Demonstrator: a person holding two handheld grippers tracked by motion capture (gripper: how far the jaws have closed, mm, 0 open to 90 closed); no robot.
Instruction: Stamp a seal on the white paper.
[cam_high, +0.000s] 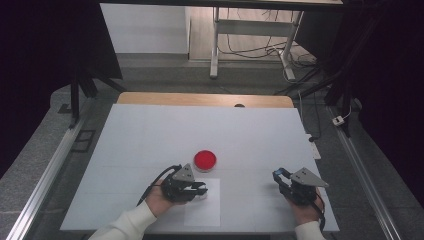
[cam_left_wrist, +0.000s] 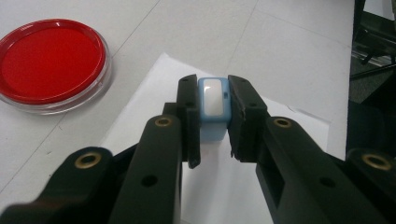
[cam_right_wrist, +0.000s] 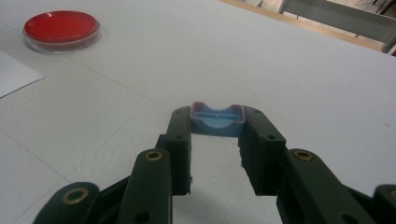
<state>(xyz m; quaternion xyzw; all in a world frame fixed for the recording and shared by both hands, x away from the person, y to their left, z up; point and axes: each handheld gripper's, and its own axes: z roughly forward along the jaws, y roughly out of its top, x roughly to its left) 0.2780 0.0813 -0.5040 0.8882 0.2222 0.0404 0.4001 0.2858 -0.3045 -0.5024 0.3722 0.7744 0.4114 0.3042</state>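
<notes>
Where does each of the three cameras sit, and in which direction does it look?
High view: above the person's side of the table, looking forward and down; both forearms come in from the bottom, with the left gripper and the right gripper.
Left gripper view: rides on the left gripper, looking along its fingers, shut on a blue and white piece over a white paper sheet.
Right gripper view: rides on the right gripper, looking along its fingers, shut on a blue cap.
Shared: all three views show the red dish.
</notes>
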